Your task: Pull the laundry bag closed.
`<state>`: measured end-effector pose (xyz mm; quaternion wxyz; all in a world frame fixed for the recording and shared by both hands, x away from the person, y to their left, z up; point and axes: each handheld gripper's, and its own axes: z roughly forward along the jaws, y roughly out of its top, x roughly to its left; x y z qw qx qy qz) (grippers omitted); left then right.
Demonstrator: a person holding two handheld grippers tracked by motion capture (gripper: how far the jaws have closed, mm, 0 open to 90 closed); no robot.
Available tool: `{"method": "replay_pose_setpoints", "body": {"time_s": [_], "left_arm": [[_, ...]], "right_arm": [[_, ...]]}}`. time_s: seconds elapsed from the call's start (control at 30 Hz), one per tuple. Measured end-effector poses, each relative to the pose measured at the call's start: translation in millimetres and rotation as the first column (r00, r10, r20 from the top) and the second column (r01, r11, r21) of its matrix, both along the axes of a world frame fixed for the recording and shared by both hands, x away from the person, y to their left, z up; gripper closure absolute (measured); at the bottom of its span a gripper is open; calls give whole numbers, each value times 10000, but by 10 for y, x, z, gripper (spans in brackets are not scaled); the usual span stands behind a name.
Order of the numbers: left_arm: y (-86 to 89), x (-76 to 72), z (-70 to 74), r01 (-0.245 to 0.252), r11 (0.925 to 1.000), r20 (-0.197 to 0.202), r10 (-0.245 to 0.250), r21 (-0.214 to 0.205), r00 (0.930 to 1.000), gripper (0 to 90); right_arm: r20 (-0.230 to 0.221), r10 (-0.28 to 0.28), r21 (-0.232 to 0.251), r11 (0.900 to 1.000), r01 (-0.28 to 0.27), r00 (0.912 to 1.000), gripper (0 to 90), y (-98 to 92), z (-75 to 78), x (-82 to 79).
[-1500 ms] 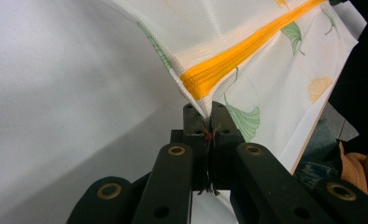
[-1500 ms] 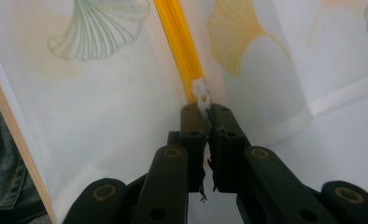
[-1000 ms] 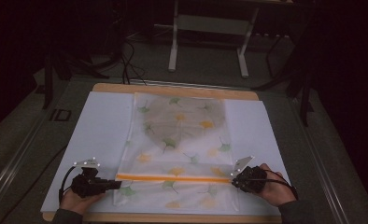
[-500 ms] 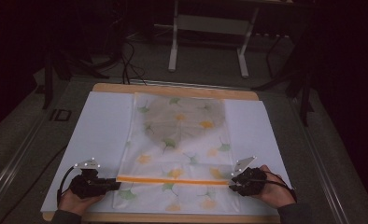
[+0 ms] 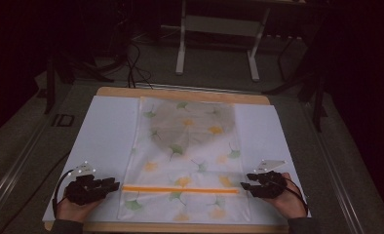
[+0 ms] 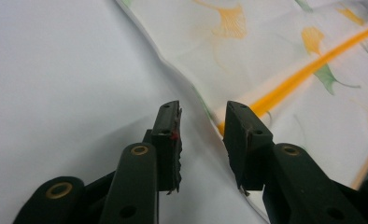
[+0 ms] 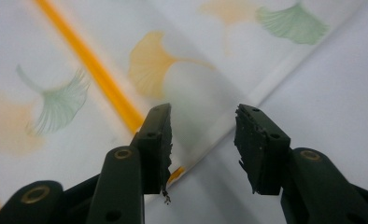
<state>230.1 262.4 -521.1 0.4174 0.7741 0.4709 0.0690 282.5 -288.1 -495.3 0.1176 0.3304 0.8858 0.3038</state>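
Table (image 5: 107, 92): wooden, covered by a white sheet (image 5: 102, 141). Leaf-print cloth (image 5: 187, 161): flat at the centre, its orange stripe (image 5: 180, 189) running across the near end. Left gripper (image 5: 113, 185): at the stripe's left end, jaws just opened, gripping nothing. Right gripper (image 5: 244, 186): at the right end, jaws just opened wide, gripping nothing.

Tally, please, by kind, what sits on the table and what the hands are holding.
Leaf-print bag with orange stripe: 1
White sheet under it: 1
Handheld tools, both open: 2 (left tool, right tool)
Total: 4
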Motion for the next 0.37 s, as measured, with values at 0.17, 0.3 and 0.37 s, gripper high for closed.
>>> {"method": "replay_pose_setpoints", "body": {"time_s": [0.17,0.3,0.37], "left_arm": [[17,42,-41,-550,9973,290,536,496,9981,646],[-8,76,-70,-1148,9868,627,1081,1142,9922,634],[-19,92,-71,-1534,9780,866,1422,1414,9860,611]], "right_arm": [[372,-910,311,9955,899,9952,527,-68,-90,-10],[717,-1766,747,9824,1713,9817,515,-146,-166,-30],[776,-1970,894,9777,1900,9773,510,-165,-220,-44]]}}
